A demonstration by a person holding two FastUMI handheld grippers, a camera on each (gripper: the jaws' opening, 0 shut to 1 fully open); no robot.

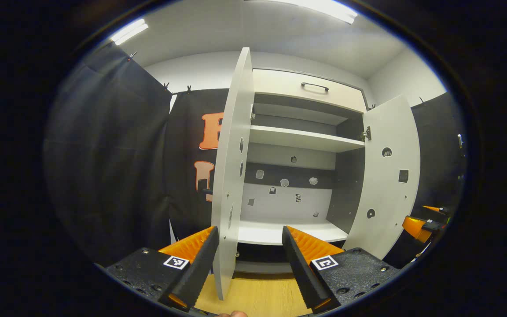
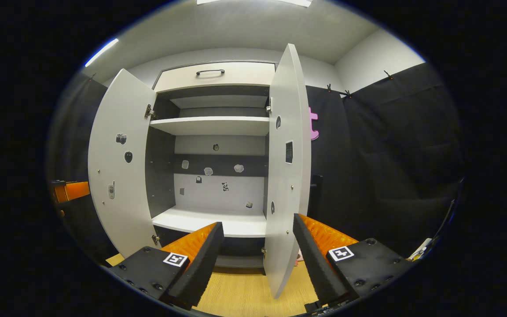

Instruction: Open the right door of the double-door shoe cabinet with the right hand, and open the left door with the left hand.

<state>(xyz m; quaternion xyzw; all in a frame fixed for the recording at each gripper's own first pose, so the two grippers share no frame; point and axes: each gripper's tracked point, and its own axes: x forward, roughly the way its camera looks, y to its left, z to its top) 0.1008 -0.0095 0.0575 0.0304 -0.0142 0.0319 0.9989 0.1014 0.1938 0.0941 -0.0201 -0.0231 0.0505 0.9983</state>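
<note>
The white shoe cabinet (image 1: 306, 138) stands with both doors swung wide, showing shelves and a dark interior. In the left gripper view the left door (image 1: 231, 176) is seen edge-on and runs down between my fingers, nearer the left finger (image 1: 196, 259); my left gripper (image 1: 249, 229) is open and not pressing it. The right door (image 1: 387, 176) hangs open at the far side. In the right gripper view the right door (image 2: 286, 176) stands edge-on between the fingers of my open right gripper (image 2: 258, 220), close to the right finger (image 2: 315, 246). The left door (image 2: 119, 167) is open too.
A drawer with a dark handle (image 1: 314, 86) tops the cabinet. Small stickers dot the back panel (image 2: 218, 180) and door insides. Pale wood floor (image 1: 258, 295) lies below. Black cloth walls (image 2: 390, 154) flank both sides. The other gripper (image 1: 418, 224) shows at the right edge.
</note>
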